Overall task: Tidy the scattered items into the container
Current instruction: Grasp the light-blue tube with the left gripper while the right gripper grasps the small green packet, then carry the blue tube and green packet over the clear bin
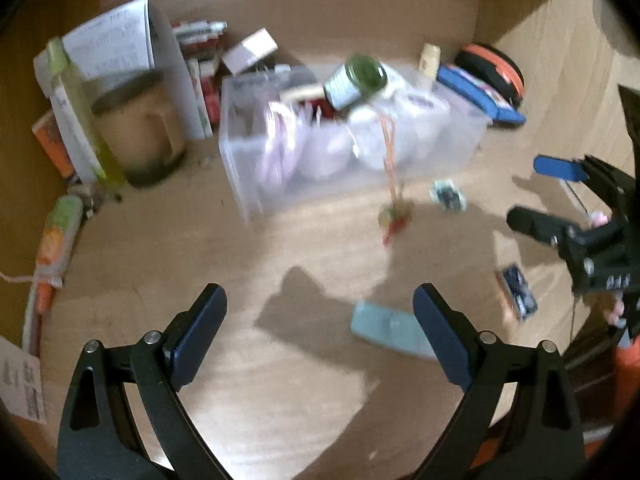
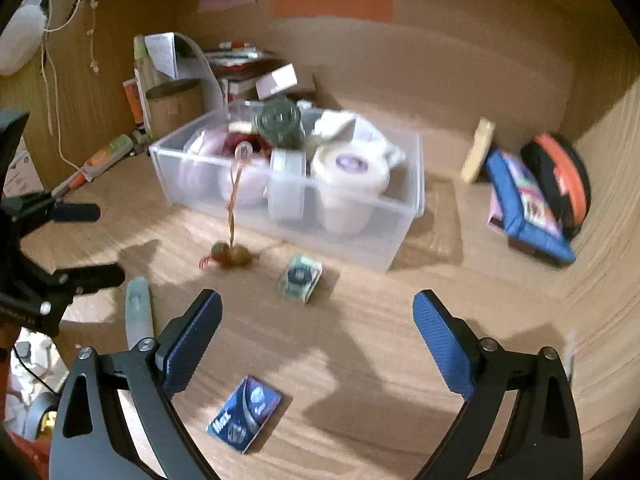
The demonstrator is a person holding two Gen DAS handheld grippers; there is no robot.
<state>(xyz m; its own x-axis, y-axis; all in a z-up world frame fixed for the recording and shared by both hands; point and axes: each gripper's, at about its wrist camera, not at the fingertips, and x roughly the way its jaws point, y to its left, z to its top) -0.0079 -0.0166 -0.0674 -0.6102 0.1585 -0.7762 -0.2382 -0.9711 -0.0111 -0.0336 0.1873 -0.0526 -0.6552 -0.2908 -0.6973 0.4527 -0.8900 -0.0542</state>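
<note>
Clear plastic container (image 2: pixel 288 200) sits ahead of both grippers on the wooden desk (image 2: pixel 360 340), packed with white rolls (image 2: pixel 348 172), a dark green jar (image 2: pixel 280 122) tipped on top, white cloth (image 2: pixel 356 128). A braided orange cord (image 2: pixel 233 200) hangs over its front wall down to a small ornament of two round beads with a red tassel (image 2: pixel 230 257) lying on the desk just in front of the container.

Scattered items still out: small square packet with a teal/dark label (image 2: pixel 300 278) ahead of the right gripper (image 2: pixel 318 332), between it and the container, near the ornament. Dark blue "Max" packet (image 2: pixel 246 414) lies flat just below and between the right gripper's fingers, nothing touching it. Pale blue-green flat pouch (image 1: pixel 390 330) lies beside the left gripper's (image 1: pixel 320 330) right finger, partly hidden behind that finger; contact cannot be told.

Right gripper: jaws spread wide, blue pads, holds nothing. Left gripper: jaws spread wide too, empty.

Each gripper shows at the edge of the other's view, right one far right of the left view, left one far left of the right view.

Left of the container: brown cylindrical tub (image 2: pixel 176 106), papers (image 1: pixel 112 38), stack of books (image 1: pixel 200 64), small white box (image 1: pixel 250 50). Orange-green tube (image 1: pixel 56 240) lies far left on the desk. Right of the container: cream bottle (image 2: pixel 478 150), blue pouch (image 2: pixel 524 208) leaning against a black-orange round case (image 2: pixel 560 178). Coloured paper strips (image 2: pixel 332 2) on the back wall. Both views motion-blurred.
</note>
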